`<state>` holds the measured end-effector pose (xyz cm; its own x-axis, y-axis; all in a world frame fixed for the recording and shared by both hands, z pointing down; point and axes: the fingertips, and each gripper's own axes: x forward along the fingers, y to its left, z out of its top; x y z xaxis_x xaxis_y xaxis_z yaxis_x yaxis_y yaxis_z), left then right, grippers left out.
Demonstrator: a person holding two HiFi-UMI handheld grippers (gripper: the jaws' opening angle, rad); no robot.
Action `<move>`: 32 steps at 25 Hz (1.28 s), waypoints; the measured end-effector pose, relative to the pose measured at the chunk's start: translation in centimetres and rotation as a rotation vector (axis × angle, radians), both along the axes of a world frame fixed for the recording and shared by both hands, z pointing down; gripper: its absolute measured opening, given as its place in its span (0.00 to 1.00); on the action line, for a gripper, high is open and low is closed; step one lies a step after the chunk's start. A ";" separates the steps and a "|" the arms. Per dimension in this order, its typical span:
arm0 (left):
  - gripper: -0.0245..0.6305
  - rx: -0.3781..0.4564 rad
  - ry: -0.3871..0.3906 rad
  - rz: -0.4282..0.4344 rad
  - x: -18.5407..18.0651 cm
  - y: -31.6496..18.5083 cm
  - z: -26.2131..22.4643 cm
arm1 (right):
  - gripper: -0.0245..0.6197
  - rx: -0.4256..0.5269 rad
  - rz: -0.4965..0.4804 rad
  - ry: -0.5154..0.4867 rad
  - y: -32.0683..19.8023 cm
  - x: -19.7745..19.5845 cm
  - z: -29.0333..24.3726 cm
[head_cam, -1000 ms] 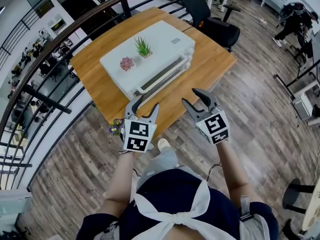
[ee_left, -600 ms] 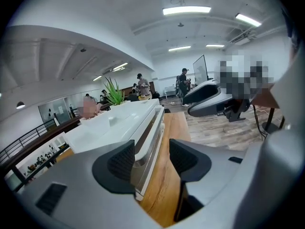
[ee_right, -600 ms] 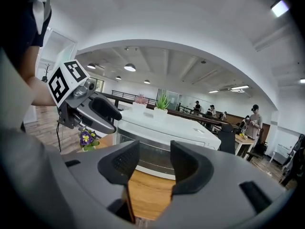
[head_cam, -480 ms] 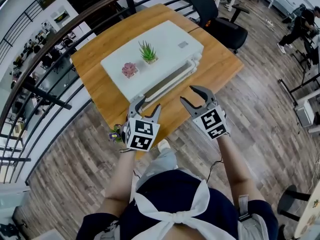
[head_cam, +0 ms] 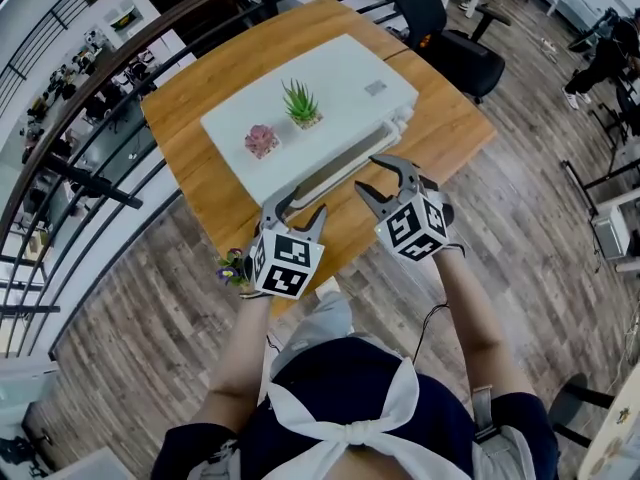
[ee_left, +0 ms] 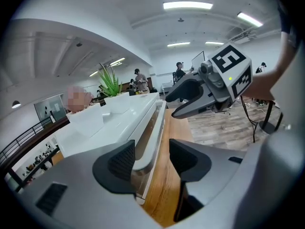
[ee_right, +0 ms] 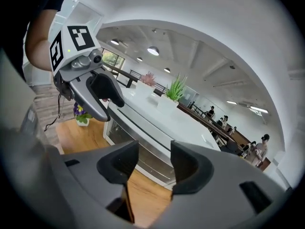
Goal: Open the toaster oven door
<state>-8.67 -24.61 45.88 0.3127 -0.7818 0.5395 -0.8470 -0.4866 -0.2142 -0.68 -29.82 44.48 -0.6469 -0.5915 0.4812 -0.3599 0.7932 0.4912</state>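
We see the white toaster oven [head_cam: 330, 88] lying slantwise on the wooden desk [head_cam: 195, 88] in the upper middle of the head view, with its front turned toward the lower right. A green succulent [head_cam: 300, 101] and a small pink plant [head_cam: 260, 140] stand on its top. Its door is shut, and the long white door handle [ee_left: 148, 142] runs along the front.

The left tongs [head_cam: 297, 208] sit just below the handle's lower-left end with the jaws apart. In the left gripper view that end of the handle shows in the gap between them, and the pads do not press on it.

The right tongs [head_cam: 380, 180] sit at centre right of the head view, just in front of the handle's upper-right stretch. Their jaws have just been opening and now stand wide, with nothing between them. Through the gap the right gripper view shows the glass door [ee_right: 147, 159] and bare desk.

A pot of purple flowers [head_cam: 232, 266] stands at the desk's lower-left corner, beside the left tongs.
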 end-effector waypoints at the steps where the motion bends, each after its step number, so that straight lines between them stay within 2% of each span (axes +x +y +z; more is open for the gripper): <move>1: 0.40 -0.003 -0.002 0.003 0.0 -0.1 0.1 | 0.37 0.002 -0.015 0.024 -0.2 -0.3 0.2; 8: 0.40 -0.007 -0.045 0.023 0.3 -0.5 0.6 | 0.38 0.047 -0.084 0.160 -1.7 -1.5 1.5; 11: 0.39 -0.001 -0.094 0.035 0.3 -0.6 0.8 | 0.39 0.035 -0.114 0.200 -2.1 -1.8 1.9; 15: 0.27 0.024 -0.145 0.041 -0.2 -0.9 0.9 | 0.32 -0.027 -0.128 0.185 -2.0 -1.7 2.6; 22: 0.26 0.005 -0.108 0.058 -0.1 -0.7 0.8 | 0.32 -0.042 -0.115 0.164 -1.9 -1.5 2.7; 32: 0.25 0.007 -0.113 0.062 0.3 -0.3 1.0 | 0.32 -0.049 -0.105 0.148 -1.4 -1.0 2.9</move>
